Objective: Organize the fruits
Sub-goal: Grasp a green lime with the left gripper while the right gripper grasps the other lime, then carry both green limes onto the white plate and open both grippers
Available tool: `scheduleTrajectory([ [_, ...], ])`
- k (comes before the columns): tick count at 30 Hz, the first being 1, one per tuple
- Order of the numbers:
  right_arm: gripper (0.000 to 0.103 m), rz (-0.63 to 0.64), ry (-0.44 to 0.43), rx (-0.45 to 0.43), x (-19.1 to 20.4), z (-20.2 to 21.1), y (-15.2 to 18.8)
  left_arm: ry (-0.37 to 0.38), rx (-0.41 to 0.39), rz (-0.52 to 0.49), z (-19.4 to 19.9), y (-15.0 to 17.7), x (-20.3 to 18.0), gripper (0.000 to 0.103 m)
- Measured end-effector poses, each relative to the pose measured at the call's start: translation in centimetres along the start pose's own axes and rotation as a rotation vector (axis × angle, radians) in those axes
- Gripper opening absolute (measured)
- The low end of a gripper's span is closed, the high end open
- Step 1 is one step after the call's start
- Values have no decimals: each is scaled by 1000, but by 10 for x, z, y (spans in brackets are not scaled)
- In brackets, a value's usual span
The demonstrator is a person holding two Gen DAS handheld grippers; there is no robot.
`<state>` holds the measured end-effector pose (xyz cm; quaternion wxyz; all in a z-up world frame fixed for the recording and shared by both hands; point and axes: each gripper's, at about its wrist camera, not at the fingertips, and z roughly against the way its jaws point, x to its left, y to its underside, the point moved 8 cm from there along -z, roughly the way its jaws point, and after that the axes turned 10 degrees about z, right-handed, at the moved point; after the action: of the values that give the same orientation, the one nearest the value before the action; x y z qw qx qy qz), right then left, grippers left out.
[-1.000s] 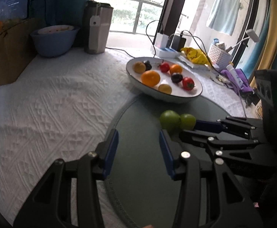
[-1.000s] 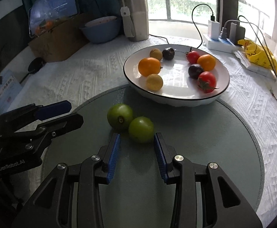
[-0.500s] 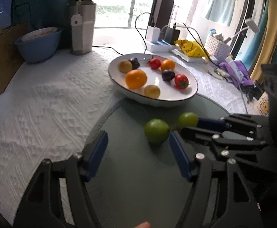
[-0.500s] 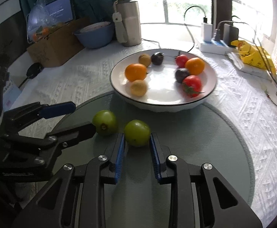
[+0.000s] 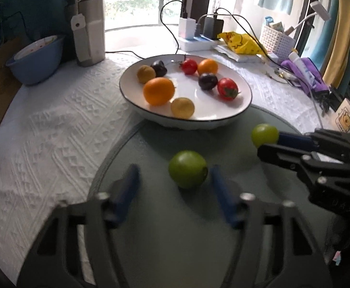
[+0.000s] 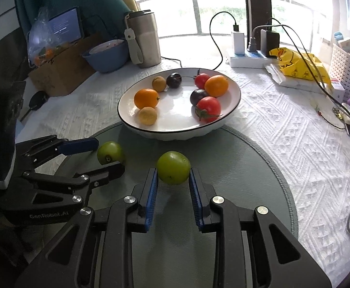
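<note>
Two green fruits lie on a round grey-green mat (image 6: 247, 180) in front of a white plate (image 6: 175, 117) that holds oranges, red tomatoes, dark plums and yellow fruits. My right gripper (image 6: 173, 172) is shut on one green fruit (image 6: 173, 170), which shows in the left wrist view as the farther green fruit (image 5: 265, 134) at the right gripper's (image 5: 271, 142) tips. The other green fruit (image 5: 188, 169) sits between the fingers of my left gripper (image 5: 173, 170). Those jaws are closing: the fruit lies close to the right finger, with a wide gap to the left one. The right wrist view shows this fruit (image 6: 110, 153) inside the left gripper (image 6: 108, 154).
Behind the plate (image 5: 206, 106) stand a steel tumbler (image 5: 89, 28) and a blue bowl (image 5: 35, 60). A cardboard box (image 6: 62, 72) sits at the far left. A power strip (image 6: 249, 57) with cables, a yellow bag (image 6: 297, 64) and a white basket (image 6: 347, 72) line the back right.
The right gripper closed on one green fruit and drew it away from the other. The left gripper moved up to the second fruit, opened wide around it, then narrowed.
</note>
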<state>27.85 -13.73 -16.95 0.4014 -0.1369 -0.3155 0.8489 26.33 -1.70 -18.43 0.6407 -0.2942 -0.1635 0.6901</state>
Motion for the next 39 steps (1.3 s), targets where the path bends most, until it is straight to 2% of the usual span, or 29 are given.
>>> scheduleTrajectory([
  [2, 29, 2, 5, -5, -1, 2, -1, -2, 3, -6, -1, -2, -1, 40],
  [5, 29, 0, 14, -10, -4, 5, -2, 0, 4, -3, -1, -2, -2, 33],
  [12, 29, -13, 28, -24, -11, 10, -8, 39, -18, -10, 13, -6, -10, 32],
  [19, 29, -1, 39, -46, -15, 12, -23, 61, -61, -34, 24, -24, -20, 32],
  [39, 29, -32, 53, -68, -57, -1, -48, 78, -47, -65, -13, -62, -43, 32],
])
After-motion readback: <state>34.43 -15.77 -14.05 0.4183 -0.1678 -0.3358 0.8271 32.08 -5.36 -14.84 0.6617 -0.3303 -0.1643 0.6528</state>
